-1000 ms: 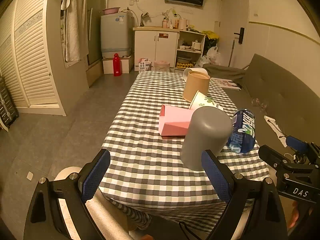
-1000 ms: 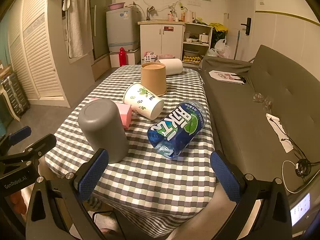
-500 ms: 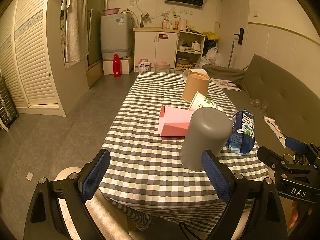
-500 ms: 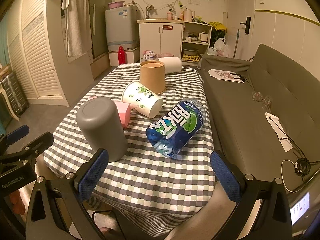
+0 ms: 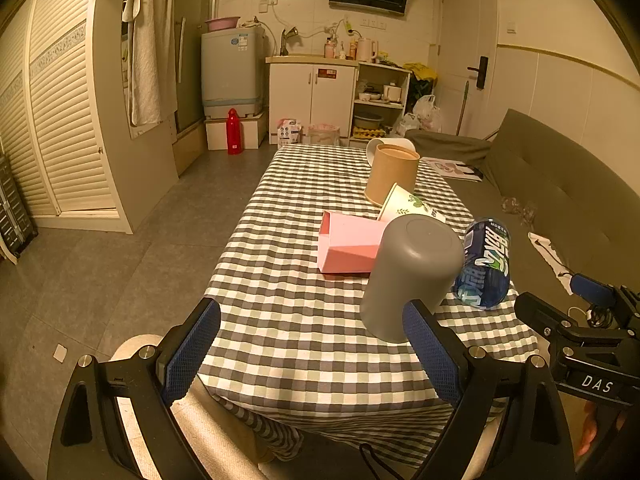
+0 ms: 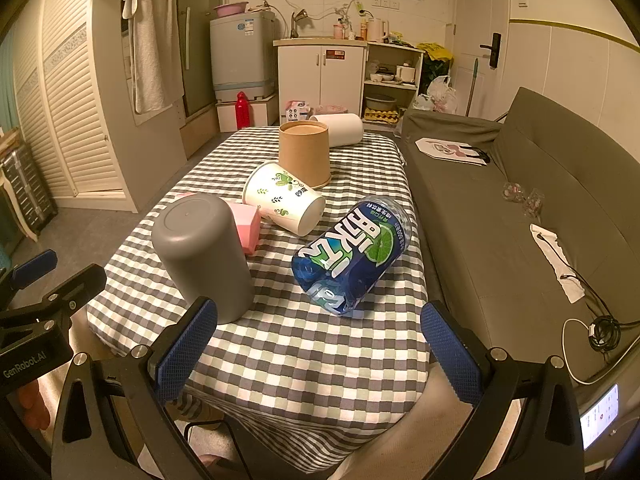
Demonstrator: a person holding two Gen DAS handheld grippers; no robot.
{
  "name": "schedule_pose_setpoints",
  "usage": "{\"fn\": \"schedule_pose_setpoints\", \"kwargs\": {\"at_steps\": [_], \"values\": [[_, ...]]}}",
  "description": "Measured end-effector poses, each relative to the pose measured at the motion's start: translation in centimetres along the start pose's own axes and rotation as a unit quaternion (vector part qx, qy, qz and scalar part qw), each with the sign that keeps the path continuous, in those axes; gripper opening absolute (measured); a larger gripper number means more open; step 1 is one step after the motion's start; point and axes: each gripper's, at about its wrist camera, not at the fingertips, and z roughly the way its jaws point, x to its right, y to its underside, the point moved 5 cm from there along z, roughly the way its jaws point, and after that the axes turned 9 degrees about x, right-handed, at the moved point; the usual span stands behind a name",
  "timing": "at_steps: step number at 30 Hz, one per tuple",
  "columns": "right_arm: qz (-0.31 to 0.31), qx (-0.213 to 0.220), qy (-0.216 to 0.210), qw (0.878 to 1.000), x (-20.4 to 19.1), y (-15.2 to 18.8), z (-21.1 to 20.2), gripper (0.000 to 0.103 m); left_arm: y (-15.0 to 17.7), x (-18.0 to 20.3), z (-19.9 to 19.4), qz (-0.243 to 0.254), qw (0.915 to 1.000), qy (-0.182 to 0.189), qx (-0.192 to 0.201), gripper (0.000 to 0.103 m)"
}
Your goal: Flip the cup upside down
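Observation:
A grey cup stands upside down, its closed bottom up, near the front edge of the checked table; it also shows in the right wrist view. My left gripper is open and empty, hovering short of the table's front edge, its right finger just in front of the cup's base. My right gripper is open and empty, low at the table's front edge, the cup beyond its left finger.
A blue drink bottle lies on its side right of the cup. A pink box, a tipped leaf-print paper cup, an upturned brown paper cup and a white roll lie behind. A grey sofa runs along the right.
Both grippers have drawn back slightly from the table. The grey cup stays standing upside down; nothing else moved.

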Motion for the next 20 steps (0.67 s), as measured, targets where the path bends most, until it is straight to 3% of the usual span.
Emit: {"fn": "schedule_pose_setpoints", "kwargs": {"at_steps": [20], "values": [[0.001,-0.002,0.001,1.0,0.11,0.04,-0.01,0.102,0.04,-0.1,-0.15,0.001,1.0,0.004,0.004,0.095]]}}
